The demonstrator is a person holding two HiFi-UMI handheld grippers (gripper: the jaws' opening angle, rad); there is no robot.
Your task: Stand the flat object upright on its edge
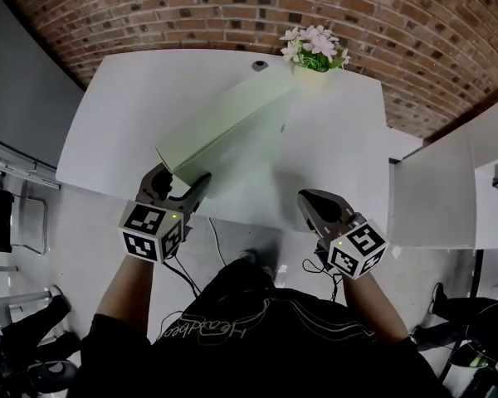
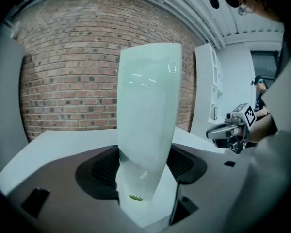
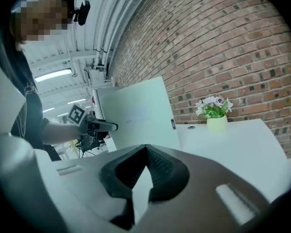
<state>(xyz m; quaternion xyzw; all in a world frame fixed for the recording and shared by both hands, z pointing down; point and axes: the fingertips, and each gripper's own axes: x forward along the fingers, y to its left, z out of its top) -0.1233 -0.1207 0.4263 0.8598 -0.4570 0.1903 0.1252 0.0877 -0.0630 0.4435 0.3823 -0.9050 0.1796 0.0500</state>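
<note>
**Up on edge, grip not yet released**

Beneath a curving brick wall (image 1: 191, 15), a white worktop (image 1: 349, 156), bare but for a flower pot (image 1: 314, 71) at the middle of its far edge.

First the left tongs (image 1: 181, 181), over the near edge toward the left corner. Spread wide and clamped on the near end of the flat panel (image 1: 228, 131), with one pad against each pale green face, shown edge-on in the left gripper view. Outward from that grip, a slantwise run across the worktop toward the far edge, in line with the flower pot. Upright or close to it, with the narrow edge uppermost and the broad face turned toward the right side. No telling from any view whether the lower edge sits fully on the worktop or hangs just above it. Hidden behind the tongs' own bulk in both gripper views.

Then the right tongs (image 1: 309, 199), just off the near edge toward the right corner. Pressed fully together, gripping nothing, well clear of the panel and aimed toward its broad face.

Judged against the task, mostly done: already off its face and up on its edge. Left to do, by the look of it:
- Settle the lower edge squarely on the worktop.
- Test the balance.
- Loosen the left tongs and draw back without a nudge.

Probably tippy, with so thin an edge under so tall a face. Perhaps worth a steadying touch from the right side before letting go.
</note>
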